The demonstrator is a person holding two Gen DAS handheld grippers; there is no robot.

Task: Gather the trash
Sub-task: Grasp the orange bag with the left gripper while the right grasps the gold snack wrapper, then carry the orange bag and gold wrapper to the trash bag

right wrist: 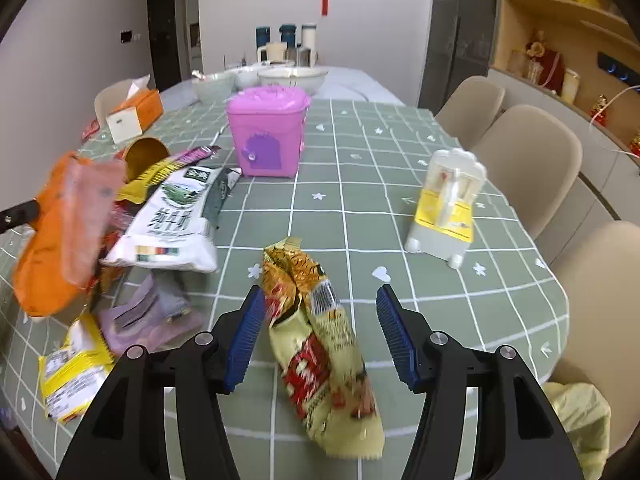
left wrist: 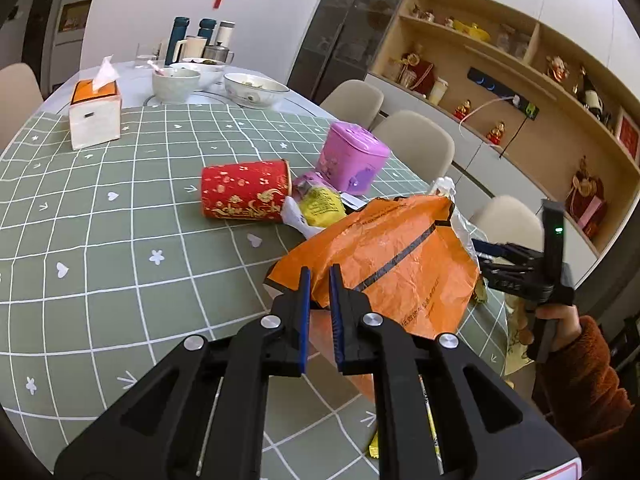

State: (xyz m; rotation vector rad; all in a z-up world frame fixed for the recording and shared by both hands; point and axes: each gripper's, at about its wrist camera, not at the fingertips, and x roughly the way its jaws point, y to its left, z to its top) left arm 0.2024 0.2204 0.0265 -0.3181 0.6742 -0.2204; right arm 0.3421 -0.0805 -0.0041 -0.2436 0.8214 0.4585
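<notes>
My left gripper pinches the edge of the orange bag, lifted off the green cloth — the red cup lies on its side beyond it. My right gripper is spread wide around the snack wrapper — the left pad just touches it. The pink bin stands farther back.

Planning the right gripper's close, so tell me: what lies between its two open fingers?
The yellow snack wrapper lies lengthwise between the right gripper fingers, seen in the right wrist view.
</notes>
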